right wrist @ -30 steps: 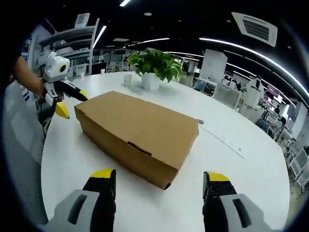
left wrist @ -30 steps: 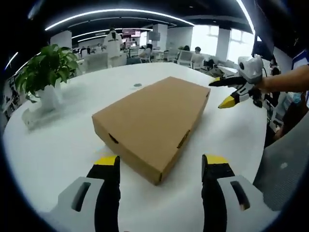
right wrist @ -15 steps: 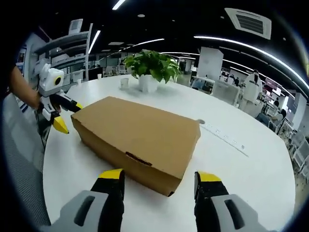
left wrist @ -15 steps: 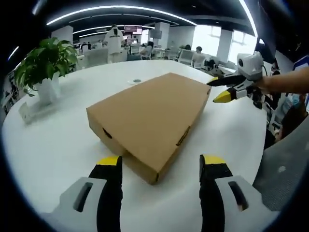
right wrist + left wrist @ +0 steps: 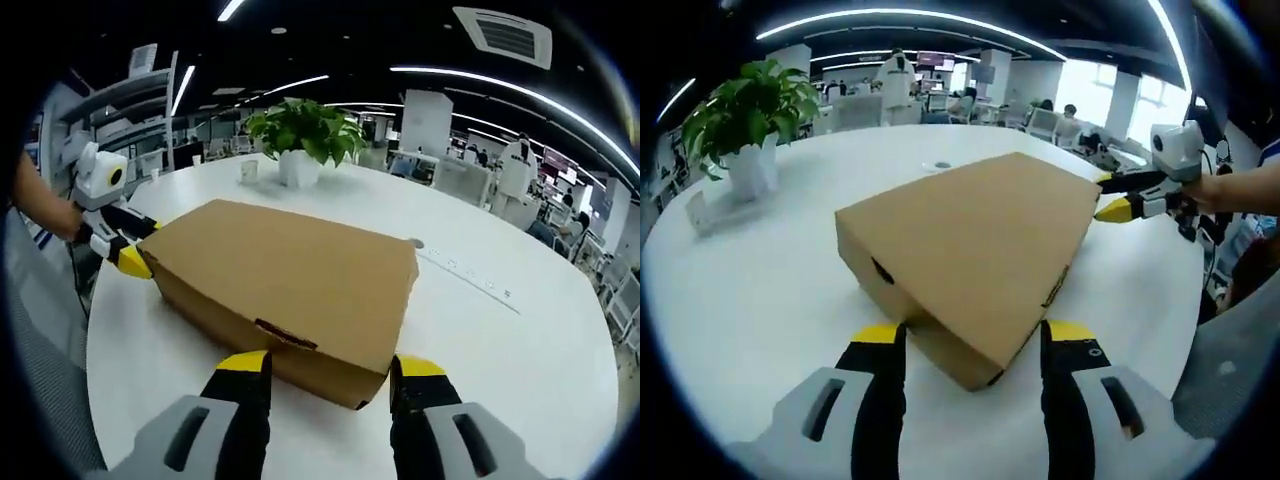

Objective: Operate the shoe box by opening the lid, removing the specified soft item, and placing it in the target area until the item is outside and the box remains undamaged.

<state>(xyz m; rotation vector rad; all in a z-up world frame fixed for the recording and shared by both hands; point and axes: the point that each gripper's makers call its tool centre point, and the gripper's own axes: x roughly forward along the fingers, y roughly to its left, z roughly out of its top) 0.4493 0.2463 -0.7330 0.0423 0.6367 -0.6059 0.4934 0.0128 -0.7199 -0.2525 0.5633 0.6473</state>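
Note:
A shut brown cardboard shoe box (image 5: 970,245) lies flat on the round white table (image 5: 760,290). In the left gripper view my left gripper (image 5: 975,335) is open, its yellow-tipped jaws standing either side of the box's near corner. My right gripper (image 5: 1110,196) comes in from the right at the box's far corner. In the right gripper view the box (image 5: 285,270) lies lengthwise, and my right gripper (image 5: 332,365) is open around its near corner. The left gripper (image 5: 138,245) sits at the box's far left end. Whatever the box holds is hidden.
A potted green plant (image 5: 745,110) stands at the back left of the table, also seen as the plant (image 5: 300,135). A white strip (image 5: 465,275) lies on the table (image 5: 520,350) right of the box. A grey chair (image 5: 1230,350) and a person's arm (image 5: 1240,185) are at the right.
Both grippers have closed in on the box. Its opposite corners now sit between the open jaws, where before the jaws stood short of it. The box has stayed shut.

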